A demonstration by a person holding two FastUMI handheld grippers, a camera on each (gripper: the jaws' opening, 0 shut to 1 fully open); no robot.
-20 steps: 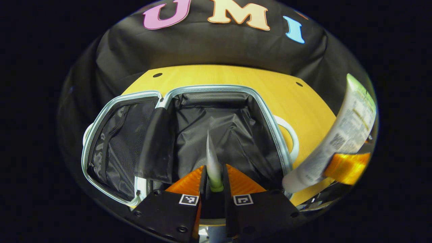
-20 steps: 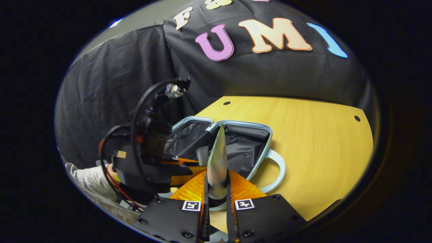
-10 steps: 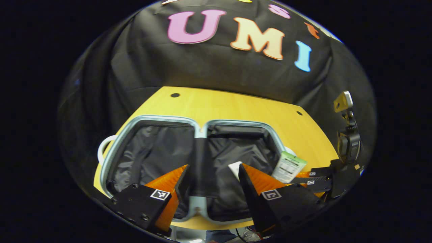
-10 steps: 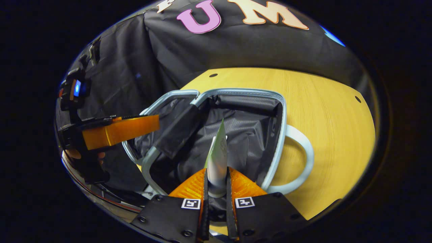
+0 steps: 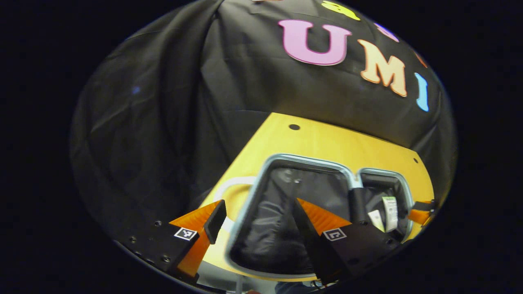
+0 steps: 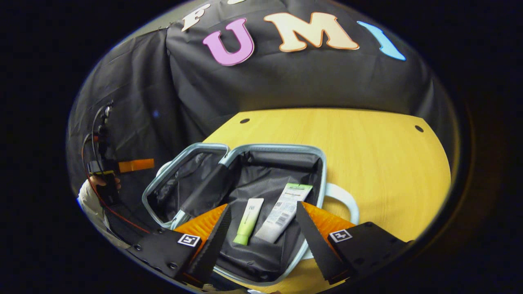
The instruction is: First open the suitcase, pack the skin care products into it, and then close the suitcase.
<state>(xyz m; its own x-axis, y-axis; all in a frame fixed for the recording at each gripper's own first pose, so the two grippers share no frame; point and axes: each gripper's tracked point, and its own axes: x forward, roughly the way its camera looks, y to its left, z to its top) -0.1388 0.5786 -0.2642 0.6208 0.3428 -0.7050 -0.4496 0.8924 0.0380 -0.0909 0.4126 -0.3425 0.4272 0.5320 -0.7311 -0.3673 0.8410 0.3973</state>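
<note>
The light-blue suitcase (image 6: 270, 148) lies open on the yellow table, both black-lined halves facing up. In its right half lie two tubes side by side: a small green-and-white tube (image 6: 249, 220) and a larger white tube with a green end (image 6: 284, 209). My right gripper (image 6: 263, 208) hangs open just above and in front of them, holding nothing. My left gripper (image 5: 258, 204) is open over the suitcase's (image 5: 306, 158) left half, also holding nothing. In the left gripper view, the larger tube (image 5: 390, 206) and the small tube (image 5: 375, 220) lie in the far half.
The yellow wooden table (image 6: 367, 163) stretches bare to the right and behind the suitcase. White handles (image 6: 346, 199) stick out from the case's sides. A hand holds the left gripper (image 6: 135, 165) at the table's left edge. Black cloth walls stand close behind.
Both grippers have opened and let their tubes go; the tubes now lie in the suitcase's right half. The left gripper has drawn back to the left, and the right one has pulled back.
</note>
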